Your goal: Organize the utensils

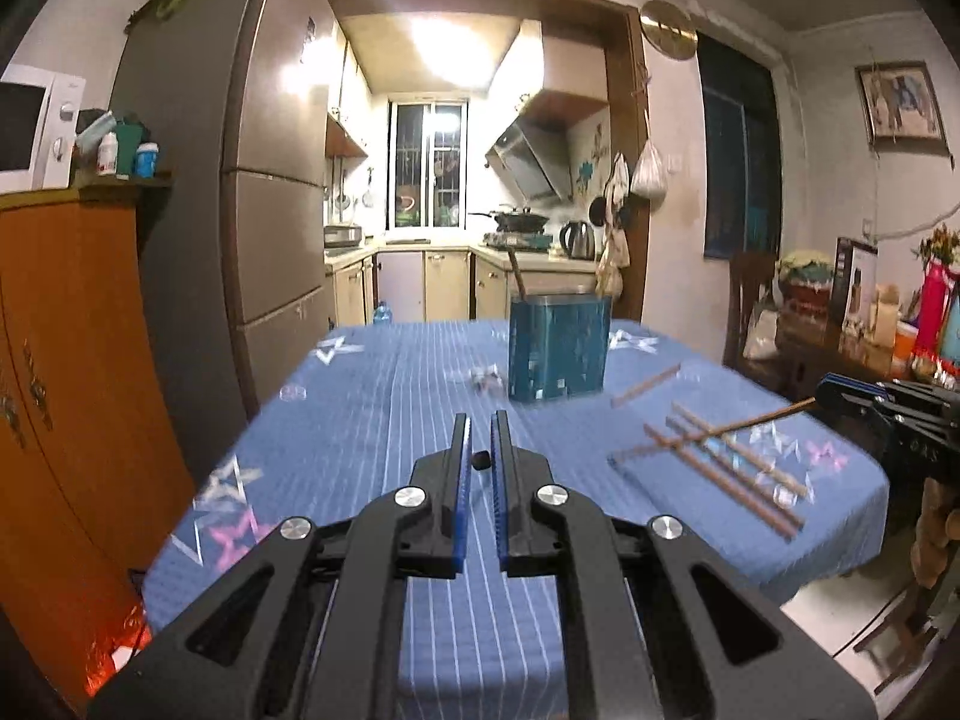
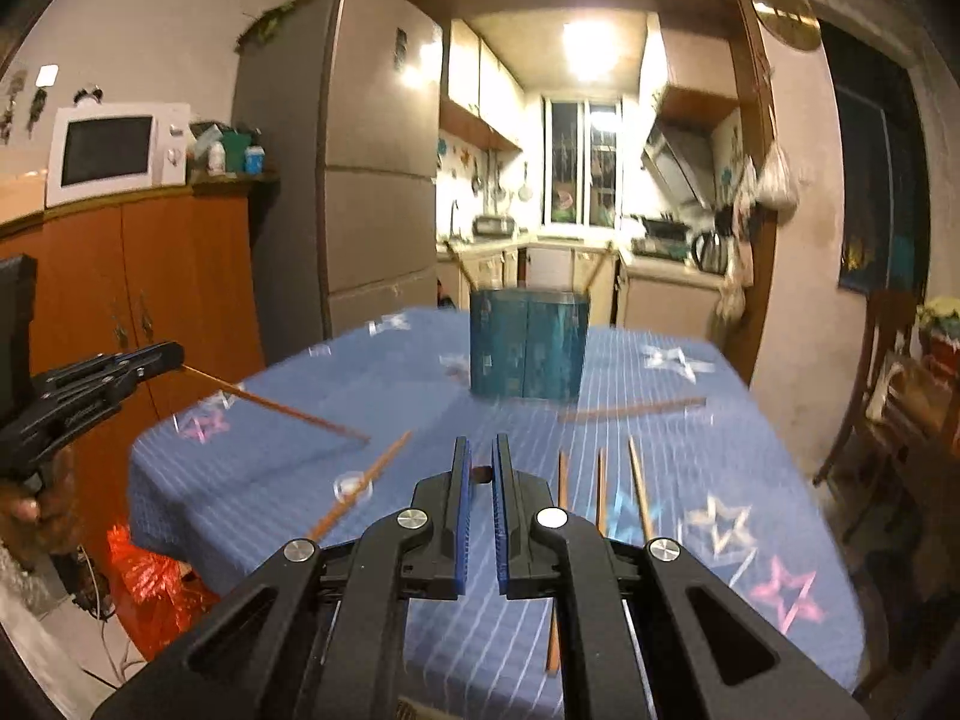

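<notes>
My left gripper (image 1: 480,420) is shut on a chopstick (image 1: 480,459), seen end-on between the blue pads. From the right wrist view that same left gripper (image 2: 174,355) holds its chopstick (image 2: 276,403) slanting down over the table. My right gripper (image 2: 480,445) is shut on another chopstick (image 2: 480,473); in the left wrist view the right gripper (image 1: 827,391) holds the stick (image 1: 762,417) above the loose ones. Several loose chopsticks (image 1: 726,465) (image 2: 600,489) lie on the blue cloth. A teal holder (image 1: 558,348) (image 2: 528,348) stands at the far middle with sticks in it.
The table (image 1: 372,408) (image 2: 720,450) wears a blue striped cloth with stars. An orange cabinet (image 1: 72,360) and grey fridge (image 1: 270,180) stand left. A wooden chair (image 2: 876,396) and cluttered sideboard (image 1: 870,324) are right. A red bag (image 2: 150,582) lies on the floor.
</notes>
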A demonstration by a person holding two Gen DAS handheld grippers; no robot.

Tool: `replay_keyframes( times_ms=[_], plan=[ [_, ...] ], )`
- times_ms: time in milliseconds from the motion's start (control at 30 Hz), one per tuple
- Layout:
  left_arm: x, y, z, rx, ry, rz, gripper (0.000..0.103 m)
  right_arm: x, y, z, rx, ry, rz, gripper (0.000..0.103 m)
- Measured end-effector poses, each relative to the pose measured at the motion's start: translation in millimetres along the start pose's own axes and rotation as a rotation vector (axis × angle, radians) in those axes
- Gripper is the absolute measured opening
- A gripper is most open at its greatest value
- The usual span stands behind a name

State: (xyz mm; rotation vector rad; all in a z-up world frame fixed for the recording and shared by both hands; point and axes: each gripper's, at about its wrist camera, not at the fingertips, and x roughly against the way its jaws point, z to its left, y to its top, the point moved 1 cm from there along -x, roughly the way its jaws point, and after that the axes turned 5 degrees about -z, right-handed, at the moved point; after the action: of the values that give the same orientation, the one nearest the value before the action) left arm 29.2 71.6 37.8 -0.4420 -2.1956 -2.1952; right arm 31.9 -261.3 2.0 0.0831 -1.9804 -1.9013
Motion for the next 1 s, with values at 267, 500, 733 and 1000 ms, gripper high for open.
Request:
replay_keyframes(
  times_ms=[267, 500, 733, 1000],
  plan=[
    [-15.4, 58.9, 3.8, 0.025, -0.053, -0.005, 0.005, -9.0, 56.5, -10.3, 0.019, 0.034, -0.036, 0.008],
    [-36.5, 54.6, 8.5, 0.008, -0.028, 0.031, 0.005, -19.7, 69.6, -9.5, 0.017, 0.063, -0.034, 0.008],
    [29.3, 13.8, 55.1, -0.039, -0.078, 0.062, 0.005, -9.0, 60.6, 1.4, 0.052, 0.071, -0.049, 0.008],
    [85.9, -90.6, 95.2, 0.012, -0.082, 0.189, 0.005, -5.4, 57.5, 19.6, 0.099, 0.071, -0.05, 0.008]
  ],
)
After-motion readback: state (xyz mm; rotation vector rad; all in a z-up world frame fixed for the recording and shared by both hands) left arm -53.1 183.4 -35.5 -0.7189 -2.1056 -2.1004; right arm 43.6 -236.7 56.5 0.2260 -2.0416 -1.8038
